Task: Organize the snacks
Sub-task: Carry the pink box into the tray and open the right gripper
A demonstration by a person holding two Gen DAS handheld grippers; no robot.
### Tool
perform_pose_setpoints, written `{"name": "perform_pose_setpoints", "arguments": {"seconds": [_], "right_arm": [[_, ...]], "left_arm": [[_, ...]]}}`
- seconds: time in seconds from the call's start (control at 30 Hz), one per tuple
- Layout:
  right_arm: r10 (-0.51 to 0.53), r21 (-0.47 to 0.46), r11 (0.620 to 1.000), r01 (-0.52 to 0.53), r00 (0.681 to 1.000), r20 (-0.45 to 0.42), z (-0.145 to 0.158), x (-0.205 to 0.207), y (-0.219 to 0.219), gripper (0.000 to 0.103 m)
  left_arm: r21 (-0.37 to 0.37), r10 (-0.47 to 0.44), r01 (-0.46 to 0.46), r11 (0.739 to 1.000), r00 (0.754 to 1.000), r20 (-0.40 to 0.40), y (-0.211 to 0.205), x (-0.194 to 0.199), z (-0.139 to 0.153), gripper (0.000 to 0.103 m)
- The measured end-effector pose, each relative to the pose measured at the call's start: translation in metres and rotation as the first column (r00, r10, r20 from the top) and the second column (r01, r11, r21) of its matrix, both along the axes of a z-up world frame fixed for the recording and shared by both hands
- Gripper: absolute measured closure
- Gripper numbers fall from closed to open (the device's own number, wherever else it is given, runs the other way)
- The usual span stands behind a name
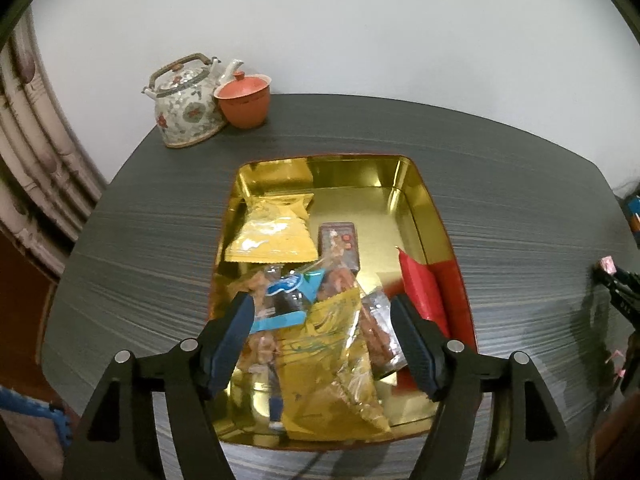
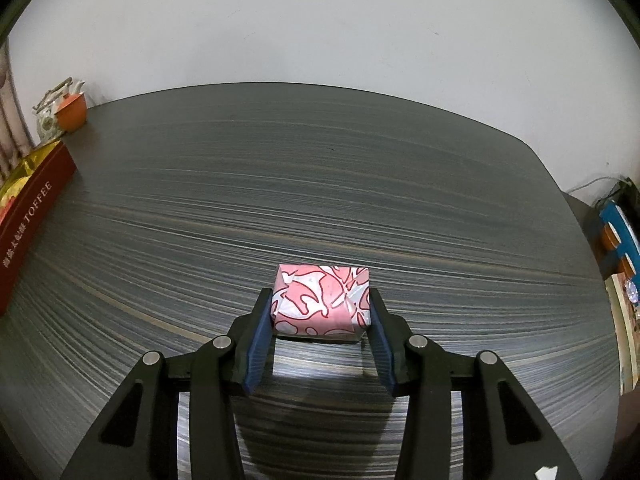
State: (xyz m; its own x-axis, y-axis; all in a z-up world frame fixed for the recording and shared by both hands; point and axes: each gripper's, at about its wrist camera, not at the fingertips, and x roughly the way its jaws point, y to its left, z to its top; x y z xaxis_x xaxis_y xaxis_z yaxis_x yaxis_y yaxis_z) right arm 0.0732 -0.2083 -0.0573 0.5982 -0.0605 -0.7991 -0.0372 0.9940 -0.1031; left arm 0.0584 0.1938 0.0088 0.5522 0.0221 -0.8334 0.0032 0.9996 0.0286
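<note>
- Left wrist view: my left claw (image 1: 322, 344) hangs over the near end of the gold-lined tin (image 1: 420, 184), jaws spread about halfway and gripping nothing. Between and just beyond the fingers lies a heap of snack packets (image 1: 320, 320): a clear bag with a blue label, a yellow foil bag over it, a flat yellow pouch (image 1: 274, 236) farther ahead, a red packet (image 1: 424, 292) to the right. This reads as a release into the tin; the next move for this claw calls for a clean lift clear of the crinkly bags.
- Right wrist view: my right claw (image 2: 320, 312) sits low on the dark table (image 2: 320, 184), jaws drawn in on both sides of a pink-and-white wrapped box (image 2: 322, 302), pads against its flanks. The toffee tin (image 2: 32, 216) stands well off to the left. I judge this a pick-up in progress; next comes lifting and carrying the box left, into the tin's open far end.
</note>
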Motion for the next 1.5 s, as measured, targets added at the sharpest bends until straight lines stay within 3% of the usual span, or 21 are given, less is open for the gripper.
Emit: {"name": "perform_pose_setpoints", "arguments": {"seconds": [0.17, 0.5, 0.9, 1.17, 1.5], "right_arm": [[0.033, -0.010, 0.999, -0.033, 0.999, 0.013, 0.008, -0.001, 0.016, 0.062], [0.133, 0.025, 0.991, -0.134, 0.991, 0.026, 0.033, -0.009, 0.063, 0.062], [0.349, 0.105, 0.929, -0.354, 0.935, 0.066, 0.074, -0.025, 0.166, 0.062], [0.456, 0.139, 0.877, -0.460, 0.888, 0.058, 0.073, -0.027, 0.242, 0.062], [0.483, 0.142, 0.865, -0.481, 0.875, 0.026, 0.056, -0.011, 0.300, 0.062]], "left_arm": [[0.011, 0.019, -0.020, 1.000, 0.999, 0.026, 0.010, -0.011, 0.011, 0.025], [0.032, 0.074, -0.076, 0.997, 0.996, 0.052, 0.041, -0.045, 0.021, 0.020], [0.036, 0.156, -0.157, 0.987, 0.987, 0.035, 0.075, -0.071, 0.015, 0.015], [0.070, 0.145, -0.146, 0.987, 0.989, 0.028, 0.080, -0.086, 0.010, 0.015], [0.079, 0.115, -0.118, 0.990, 0.992, 0.043, 0.076, -0.090, 0.009, 0.014]]}}
